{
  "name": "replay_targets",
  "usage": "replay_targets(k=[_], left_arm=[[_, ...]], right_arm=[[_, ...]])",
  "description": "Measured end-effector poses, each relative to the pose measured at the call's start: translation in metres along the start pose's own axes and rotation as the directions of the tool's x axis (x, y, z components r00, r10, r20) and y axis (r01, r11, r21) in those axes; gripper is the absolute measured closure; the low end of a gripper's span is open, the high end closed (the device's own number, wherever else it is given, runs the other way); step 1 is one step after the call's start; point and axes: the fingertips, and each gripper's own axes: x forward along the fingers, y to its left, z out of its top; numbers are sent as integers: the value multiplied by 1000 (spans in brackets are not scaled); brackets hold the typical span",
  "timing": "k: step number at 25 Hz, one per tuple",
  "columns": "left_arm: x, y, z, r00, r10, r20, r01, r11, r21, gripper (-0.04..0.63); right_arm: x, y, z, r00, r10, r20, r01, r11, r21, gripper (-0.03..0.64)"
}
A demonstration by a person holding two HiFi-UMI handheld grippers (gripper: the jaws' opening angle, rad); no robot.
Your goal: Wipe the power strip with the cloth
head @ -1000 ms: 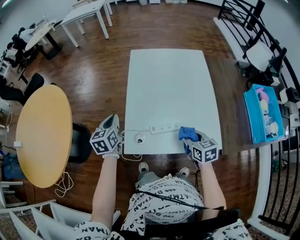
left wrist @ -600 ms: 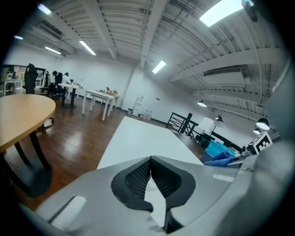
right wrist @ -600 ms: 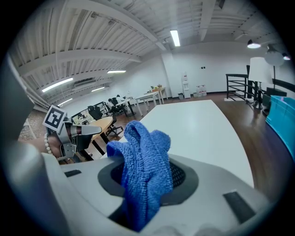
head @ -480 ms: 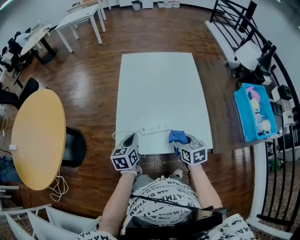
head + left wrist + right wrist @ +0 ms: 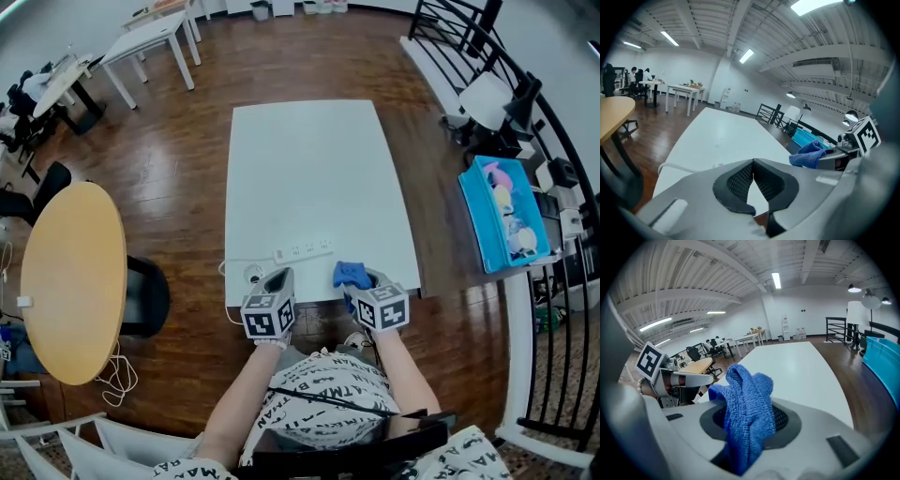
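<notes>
Blue terry cloth (image 5: 747, 404), bunched, clamped in right gripper (image 5: 364, 281) — left gripper (image 5: 752, 164), jaws together, empty.

A dark wood floor (image 5: 187, 141) runs under a long white table (image 5: 309, 178). At the left stands a round yellow table (image 5: 70, 281) with a black chair (image 5: 148, 295) beside it, and white desks (image 5: 155, 33) stand farther off. A black railing (image 5: 448, 37) lines the right side. The walls (image 5: 806, 301) are white, and strip lights (image 5: 776, 280) glow on the beamed ceiling (image 5: 693, 273).
</notes>
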Motion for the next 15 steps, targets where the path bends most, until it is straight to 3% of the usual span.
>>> replay_targets(k=[15], left_arm=[[-2, 8, 0, 1000, -3, -13, 3, 1000, -1, 595]], right_arm=[[0, 0, 3, 1000, -27, 5, 26, 1000, 8, 477]])
